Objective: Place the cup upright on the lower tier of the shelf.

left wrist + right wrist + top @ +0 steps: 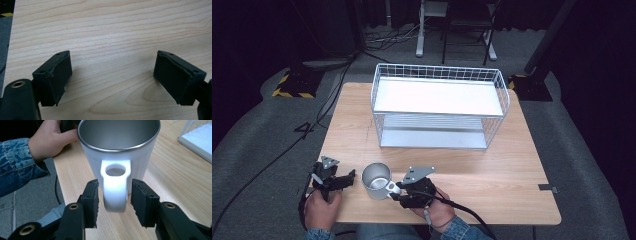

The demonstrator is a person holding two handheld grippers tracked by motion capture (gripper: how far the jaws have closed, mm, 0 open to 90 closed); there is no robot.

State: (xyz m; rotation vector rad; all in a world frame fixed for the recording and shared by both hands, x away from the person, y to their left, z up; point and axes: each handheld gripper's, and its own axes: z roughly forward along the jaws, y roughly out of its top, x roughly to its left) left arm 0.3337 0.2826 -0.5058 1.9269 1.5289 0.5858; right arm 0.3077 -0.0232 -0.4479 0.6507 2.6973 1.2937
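Right gripper (113,202) is seen with its jaws partly closed around the handle (115,187) of a white mug (118,152), one pad on each side; narrow gaps remain, so the handle is bracketed but not yet clamped. Left gripper (112,75) is held with its jaws wide apart over bare wood, nothing between them.

The mug (377,181) is stood upright near the front edge of the table (522,165), left of centre, with its handle turned toward the right gripper (398,192); the left gripper (346,179) is held just beside it. A white wire rack (439,107) is set toward the back edge.

The mug is judged stiff and fairly light, with a metal-lined interior and a smooth, probably slippery glossy shell. The handle is considered the best place to be gripped, close to the body, so that tilting is limited.

No brand, label or writing can be read.
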